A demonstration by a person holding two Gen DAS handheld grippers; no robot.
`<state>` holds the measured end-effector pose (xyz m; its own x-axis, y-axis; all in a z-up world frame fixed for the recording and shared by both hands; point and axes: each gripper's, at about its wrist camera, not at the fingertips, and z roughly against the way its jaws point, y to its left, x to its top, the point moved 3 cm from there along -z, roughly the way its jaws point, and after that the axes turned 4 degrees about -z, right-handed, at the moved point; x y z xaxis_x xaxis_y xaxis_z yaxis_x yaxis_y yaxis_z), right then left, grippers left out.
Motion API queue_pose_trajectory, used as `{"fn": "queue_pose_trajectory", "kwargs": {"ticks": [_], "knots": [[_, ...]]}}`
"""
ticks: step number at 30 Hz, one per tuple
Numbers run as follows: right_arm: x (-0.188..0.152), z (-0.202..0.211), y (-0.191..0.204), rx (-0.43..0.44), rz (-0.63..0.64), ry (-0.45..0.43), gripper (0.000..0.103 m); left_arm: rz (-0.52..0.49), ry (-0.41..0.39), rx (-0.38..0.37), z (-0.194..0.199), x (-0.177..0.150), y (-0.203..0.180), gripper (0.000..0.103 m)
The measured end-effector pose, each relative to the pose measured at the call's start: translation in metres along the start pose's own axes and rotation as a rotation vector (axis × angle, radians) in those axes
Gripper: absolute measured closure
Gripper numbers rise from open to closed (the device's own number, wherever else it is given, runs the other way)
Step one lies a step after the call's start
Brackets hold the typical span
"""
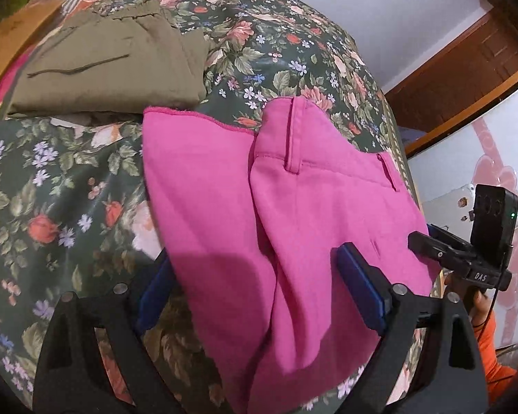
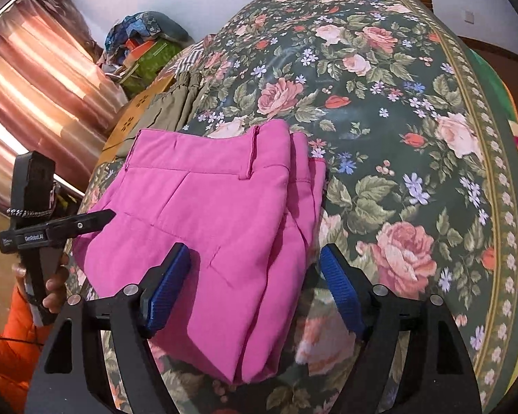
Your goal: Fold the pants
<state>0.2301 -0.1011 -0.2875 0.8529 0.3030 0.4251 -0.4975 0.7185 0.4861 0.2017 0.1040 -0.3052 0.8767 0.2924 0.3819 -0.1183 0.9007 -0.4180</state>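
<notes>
Left gripper [image 1: 259,283] and right gripper [image 2: 255,283], both spread wide with ribbed blue pads, straddle smooth folded pink pants [image 2: 210,227] at frame centre on a glossy floral bedspread [image 2: 397,103].

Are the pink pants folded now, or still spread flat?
Folded. The bright pink fabric pants lie in stacked layers on the floral bedspread, waistband on top, layered edges visible.
</notes>
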Motion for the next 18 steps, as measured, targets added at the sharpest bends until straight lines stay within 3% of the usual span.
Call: {"fn": "queue_pose_trajectory", "kwargs": {"ticks": [6,11,12,13,18], "knots": [[0.007,-0.008,-0.001,0.01,0.02,0.004,0.03,-0.055,-0.024,0.018,0.0,0.004,-0.006,0.024],[0.01,-0.005,0.001,0.021,0.038,-0.012,0.054,-0.082,-0.04,0.035,0.008,0.006,-0.008,0.047],[0.011,-0.005,0.002,0.022,0.038,-0.014,0.061,-0.087,-0.045,0.029,0.01,0.006,-0.009,0.057],[0.011,-0.004,0.002,0.013,0.04,-0.021,0.065,-0.093,-0.046,0.019,0.013,0.006,-0.01,0.062],[0.014,0.004,0.004,0.013,0.047,-0.042,0.08,-0.166,-0.087,0.055,0.03,0.006,-0.026,0.07]]}}
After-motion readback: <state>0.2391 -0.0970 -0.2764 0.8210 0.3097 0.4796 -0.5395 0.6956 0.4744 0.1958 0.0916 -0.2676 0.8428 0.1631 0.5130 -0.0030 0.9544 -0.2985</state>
